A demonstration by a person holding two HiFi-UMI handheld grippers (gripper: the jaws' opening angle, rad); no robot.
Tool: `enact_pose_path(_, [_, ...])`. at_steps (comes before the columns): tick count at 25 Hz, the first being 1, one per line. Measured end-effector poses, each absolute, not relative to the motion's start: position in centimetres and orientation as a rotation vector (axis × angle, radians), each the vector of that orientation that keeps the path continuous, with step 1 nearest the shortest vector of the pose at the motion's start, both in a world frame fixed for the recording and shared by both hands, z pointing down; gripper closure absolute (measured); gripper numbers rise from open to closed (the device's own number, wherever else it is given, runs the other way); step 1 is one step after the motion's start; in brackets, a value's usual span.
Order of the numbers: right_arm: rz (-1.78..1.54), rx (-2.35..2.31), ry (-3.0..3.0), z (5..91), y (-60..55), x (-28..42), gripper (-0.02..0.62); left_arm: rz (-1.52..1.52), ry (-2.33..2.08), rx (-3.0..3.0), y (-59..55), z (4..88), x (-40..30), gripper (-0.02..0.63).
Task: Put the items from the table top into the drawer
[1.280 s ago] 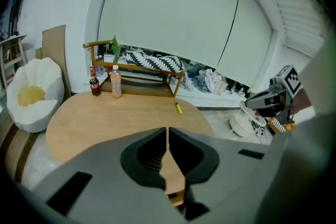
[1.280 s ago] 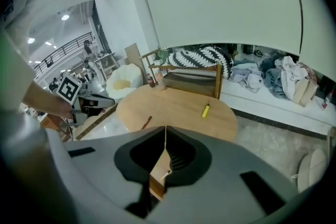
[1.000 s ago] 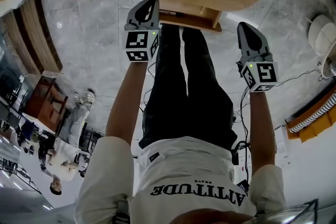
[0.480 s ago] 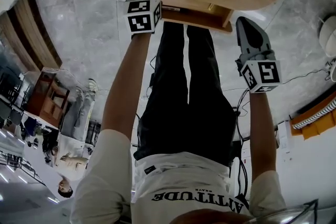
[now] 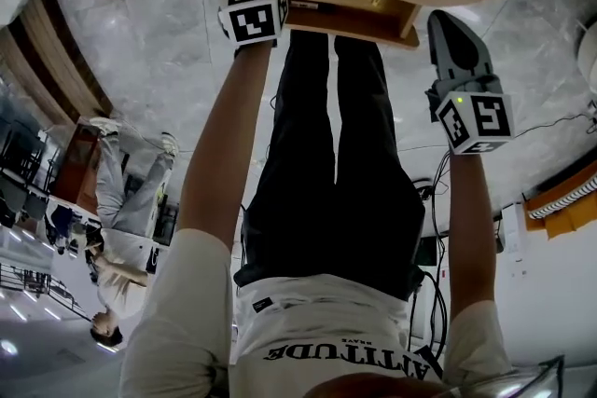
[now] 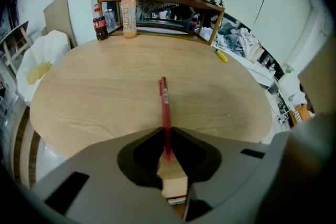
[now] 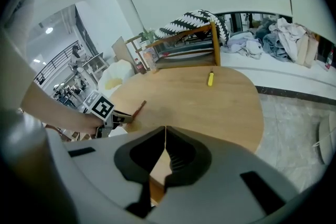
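Red pen (image 6: 164, 102), lying on the wooden table (image 6: 105, 97) by its front edge, its near end clamped in the left gripper (image 6: 167, 131), likely for lifting into the drawer (image 5: 373, 12) below; right gripper (image 7: 165, 136) clenched, empty, held aside.

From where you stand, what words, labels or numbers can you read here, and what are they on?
"ATTITUDE": on the person's white shirt, seen upside down; the smaller word by it is too small to read.
Red pen: a pale label, too blurred to read.
Orange bottle and dark bottle: labels too small to read.
Marker cubes: black-and-white square patterns only, no words.
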State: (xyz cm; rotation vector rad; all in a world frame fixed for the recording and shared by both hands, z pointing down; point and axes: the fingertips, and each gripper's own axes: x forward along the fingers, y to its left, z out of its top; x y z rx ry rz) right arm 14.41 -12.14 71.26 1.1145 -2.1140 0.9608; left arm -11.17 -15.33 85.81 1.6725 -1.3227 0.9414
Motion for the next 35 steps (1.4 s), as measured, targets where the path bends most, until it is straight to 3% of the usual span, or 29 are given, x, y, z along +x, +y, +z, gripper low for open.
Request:
enact_pose_path(17, [0.981, 1.150, -2.101, 73.3, -12.3, 15.0, 0.575, 0.946, -1.207, 1.864, -13.5, 84.6, -8.4, 0.543])
enact_pose_path(35, [0.931, 1.156, -2.126, 74.0, -15.9, 14.7, 0.574, 1.154, -0.704, 2.307, -6.1, 82.6, -3.6, 0.543])
